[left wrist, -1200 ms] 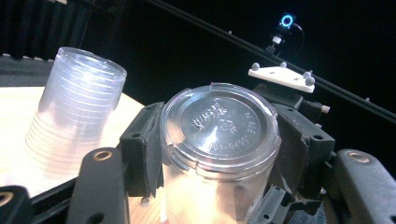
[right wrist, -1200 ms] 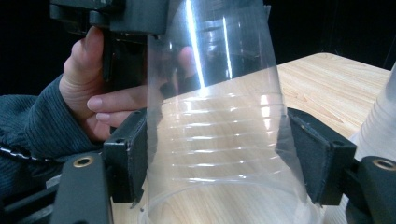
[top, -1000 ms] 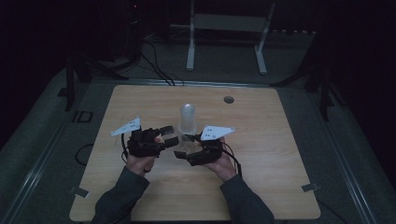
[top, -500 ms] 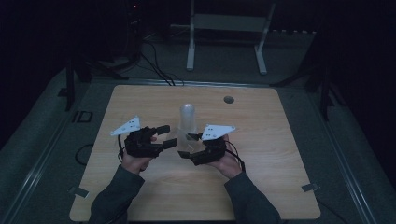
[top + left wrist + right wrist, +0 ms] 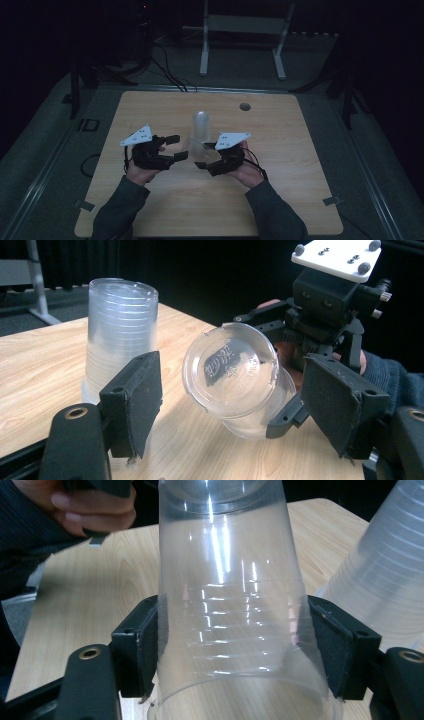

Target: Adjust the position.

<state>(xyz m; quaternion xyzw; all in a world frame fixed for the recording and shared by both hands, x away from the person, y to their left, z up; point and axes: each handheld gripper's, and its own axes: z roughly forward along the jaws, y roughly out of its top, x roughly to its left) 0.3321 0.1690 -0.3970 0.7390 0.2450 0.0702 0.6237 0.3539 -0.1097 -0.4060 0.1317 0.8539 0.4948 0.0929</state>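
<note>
With the right gripper (image 5: pixel 206 161) clamped on a single clear plastic cup (image 5: pixel 235 377) held near the upside-down stack of clear cups (image 5: pixel 200 126) mid-surface, and the left gripper (image 5: pixel 176 147) spread wide and empty, overtightening could crumple its thin wall.

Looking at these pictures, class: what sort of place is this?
Probably a dim lab or recording studio: a wooden table on grey floor, cables trailing behind, a white metal stand, and hand-held grippers handling a clear plastic cup.
</note>
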